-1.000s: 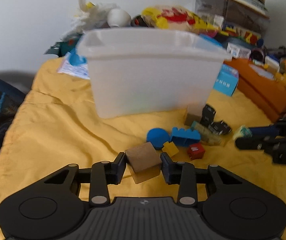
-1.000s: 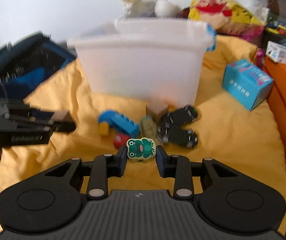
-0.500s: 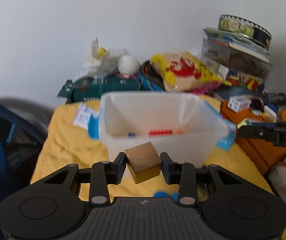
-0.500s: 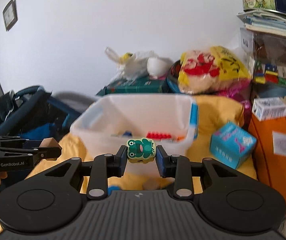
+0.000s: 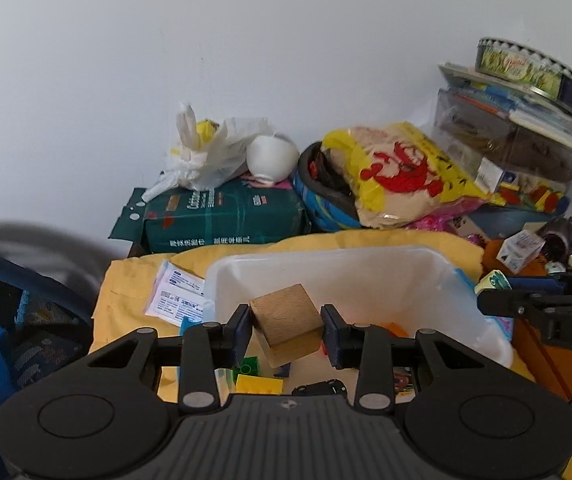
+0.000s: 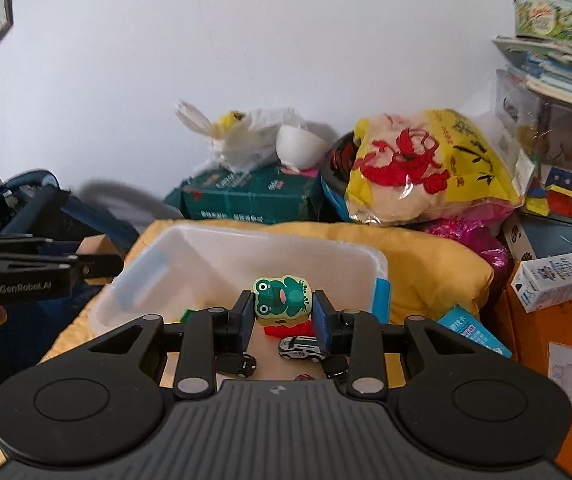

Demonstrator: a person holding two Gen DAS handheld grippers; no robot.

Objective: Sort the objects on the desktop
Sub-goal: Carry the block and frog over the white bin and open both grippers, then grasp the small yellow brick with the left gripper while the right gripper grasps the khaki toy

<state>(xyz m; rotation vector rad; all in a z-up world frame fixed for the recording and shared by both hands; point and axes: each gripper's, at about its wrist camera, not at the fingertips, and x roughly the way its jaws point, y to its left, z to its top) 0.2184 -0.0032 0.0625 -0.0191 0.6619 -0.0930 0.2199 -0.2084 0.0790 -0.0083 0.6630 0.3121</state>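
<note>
Both claws loaded, both up over the bin.

Left claw: clenched on the wooden cube, pads on two opposite side faces, cube turned a bit so one corner edge faces the camera. No long axis to speak of, so its orientation won't matter on release. Translucent bin is directly ahead of and below the claw tips; open mouth sits under the cube, near rim under the claw body. Some bricks and a toy car already on the bin floor just below the tips.

Right claw: clenched on the frog block, frog face toward the camera, pads on its left and right sides. Same bin is ahead and below; block sits over the near half of the opening, closer to the bin's right wall with the blue handle. Toy cars and a red brick lie below the tips.

Left claw appears at the left edge of the right view, cube corner showing, near the bin's left rim. So each claw is on its own side, well apart, no clash.

Judgement: the key relation is vertical, with each item over the bin opening, not the yellow cloth on the desk. Both look clear to drop, neither nearer. Risk: the cube may bounce off bricks.
</note>
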